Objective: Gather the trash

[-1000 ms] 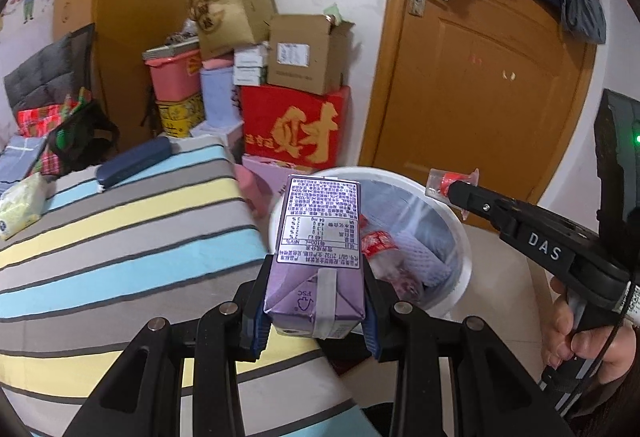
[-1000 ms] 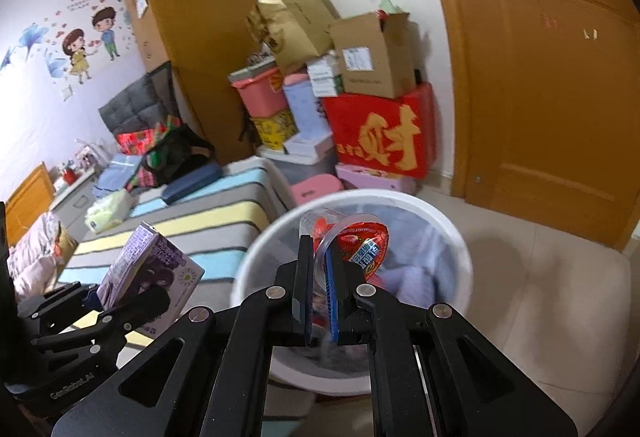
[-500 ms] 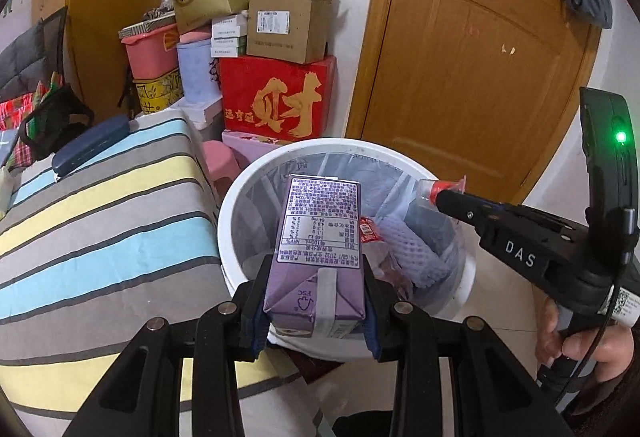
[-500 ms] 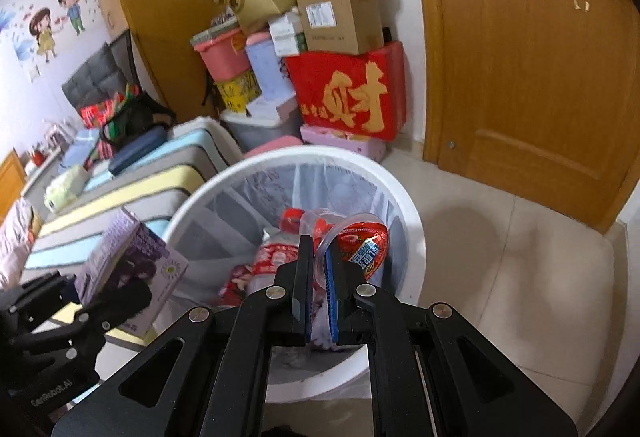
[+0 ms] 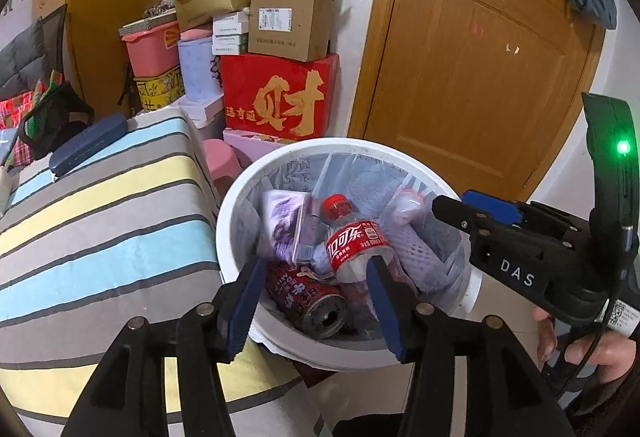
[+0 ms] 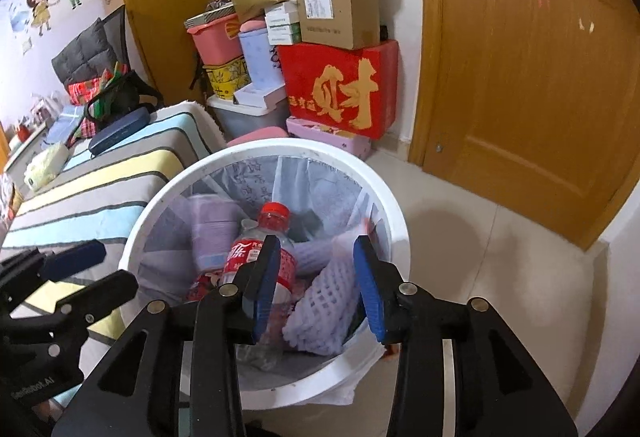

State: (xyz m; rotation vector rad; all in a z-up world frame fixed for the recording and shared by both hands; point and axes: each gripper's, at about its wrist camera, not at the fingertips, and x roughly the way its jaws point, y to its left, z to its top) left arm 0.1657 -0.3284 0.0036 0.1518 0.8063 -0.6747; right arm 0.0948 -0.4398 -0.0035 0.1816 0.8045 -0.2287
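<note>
Both tools are held spread and empty above the white bin (image 5: 240, 205): the left tool (image 5: 314, 297) and the right tool (image 6: 316, 277). The purple carton (image 5: 284, 225) lies inside among a cola bottle (image 5: 352, 241) and a can (image 5: 308, 297); such light, crushable, slick items are best pinched across flat sides or the neck. The bin stands on pale tiled floor (image 6: 500, 257) between a striped bed (image 5: 100, 217) and a wooden door (image 5: 480, 77).

You see the purple carton (image 5: 285, 225) only as a motion-blurred smear in the bin (image 5: 230, 221), the can (image 5: 308, 297) half hidden behind your left gripper's fingers (image 5: 244, 301), and the bin's near rim covered.
</note>
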